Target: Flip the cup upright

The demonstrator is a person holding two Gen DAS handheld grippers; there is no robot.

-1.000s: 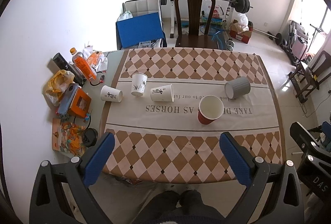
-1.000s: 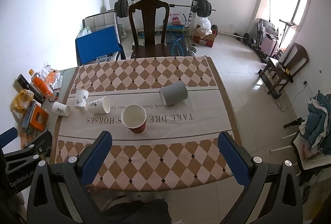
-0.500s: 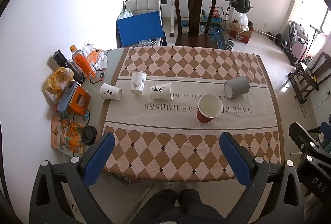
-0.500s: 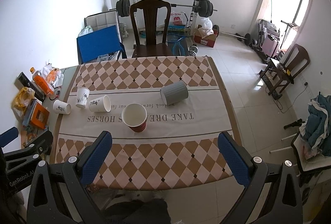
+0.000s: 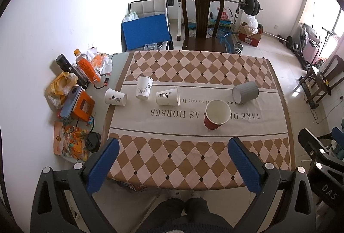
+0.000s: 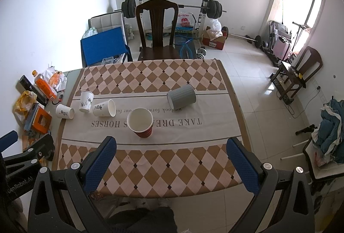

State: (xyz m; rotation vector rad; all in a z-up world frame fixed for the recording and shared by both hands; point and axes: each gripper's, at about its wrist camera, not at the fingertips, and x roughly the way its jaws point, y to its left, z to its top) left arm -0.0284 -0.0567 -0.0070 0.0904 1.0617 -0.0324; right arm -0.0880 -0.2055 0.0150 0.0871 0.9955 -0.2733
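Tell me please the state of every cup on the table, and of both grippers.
red cup: upright, mouth up, looks empty
grey cup: lying on its side
white cup with big character: lying on its side
white cup at the table edge: lying on its side
white cup with plant print: standing, mouth down
left gripper: open, holds nothing
right gripper: open, holds nothing

tablecloth (image 5: 193,117): "TAKE DRE… AS HORSES", upside down | right claw (image 5: 320,160) body: "DAS" | left claw (image 6: 19,170) body: "GenRobot.AI"
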